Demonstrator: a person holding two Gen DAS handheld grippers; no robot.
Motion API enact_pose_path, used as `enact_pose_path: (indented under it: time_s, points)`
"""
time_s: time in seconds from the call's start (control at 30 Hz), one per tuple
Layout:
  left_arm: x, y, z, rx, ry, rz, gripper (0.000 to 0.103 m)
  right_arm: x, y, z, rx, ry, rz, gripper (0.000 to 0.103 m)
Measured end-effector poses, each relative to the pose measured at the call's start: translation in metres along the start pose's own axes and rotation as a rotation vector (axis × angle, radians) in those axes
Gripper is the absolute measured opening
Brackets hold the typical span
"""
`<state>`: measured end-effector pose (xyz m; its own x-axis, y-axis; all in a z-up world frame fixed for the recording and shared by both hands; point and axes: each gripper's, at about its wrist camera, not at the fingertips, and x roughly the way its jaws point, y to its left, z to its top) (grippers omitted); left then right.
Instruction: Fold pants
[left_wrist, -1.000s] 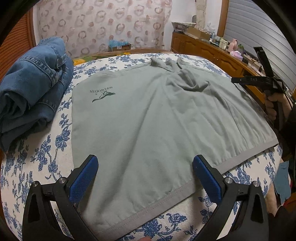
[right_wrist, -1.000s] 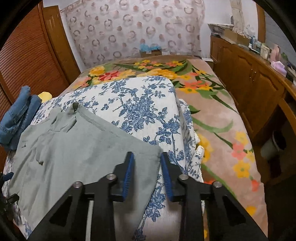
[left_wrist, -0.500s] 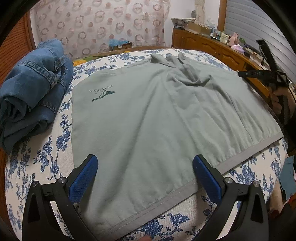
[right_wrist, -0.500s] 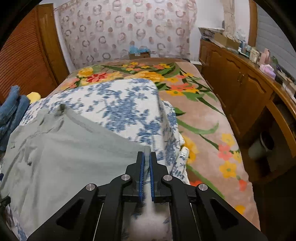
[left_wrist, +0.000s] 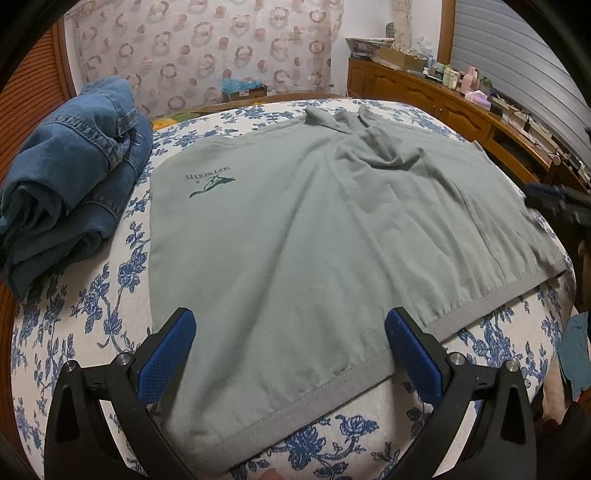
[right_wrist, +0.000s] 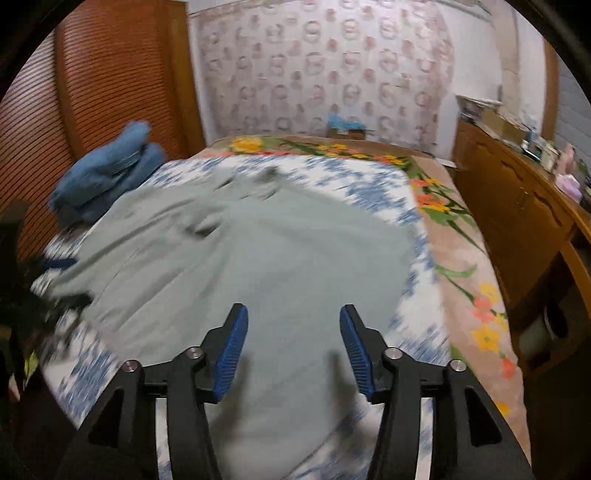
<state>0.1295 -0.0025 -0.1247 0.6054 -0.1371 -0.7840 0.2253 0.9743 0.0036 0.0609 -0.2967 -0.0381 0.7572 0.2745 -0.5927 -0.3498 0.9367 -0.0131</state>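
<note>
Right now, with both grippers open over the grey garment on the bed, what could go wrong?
The grey garment has wrinkles near its far end; folding now may trap them. The left gripper straddles the hem wide open, so it may also pinch the floral bedcover. The right gripper view is motion-blurred, so its grasp may land off the edge.

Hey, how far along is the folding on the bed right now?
Done: blue jeans sit folded at the bedspread's edge. In hand: nothing; the left gripper and right gripper are both open above the grey-green garment. Left: that garment lies spread flat, no fold made yet.
</note>
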Motion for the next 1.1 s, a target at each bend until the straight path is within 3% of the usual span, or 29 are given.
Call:
enact_pose_path:
  time_s: [0.37,0.6,0.7,0.83,0.93,1.1]
  points:
    - [-0.027,0.022,-0.017,-0.073,-0.031,-0.012,0.103,-0.043,0.024,-0.043,0.021,0.016,0.012,0.059]
    - [-0.055,0.055,-0.033,-0.141,-0.091,-0.009,0.101,-0.024,0.030,-0.039,0.016,0.050,-0.007,0.059]
    - [-0.058,0.062,-0.036,-0.156,-0.103,-0.026,0.089,-0.025,0.032,-0.039,0.006,0.044,-0.017,0.059]
    - [-0.060,0.060,-0.038,-0.151,-0.111,-0.021,0.063,-0.025,0.031,-0.040,0.013,0.037,-0.012,0.059]
    - [-0.058,0.055,-0.043,-0.129,-0.099,-0.014,0.052,-0.024,0.031,-0.042,0.013,0.030,-0.014,0.060]
    - [-0.052,0.052,-0.050,-0.114,-0.070,0.017,0.045,-0.021,0.034,-0.044,0.005,0.020,-0.018,0.062]
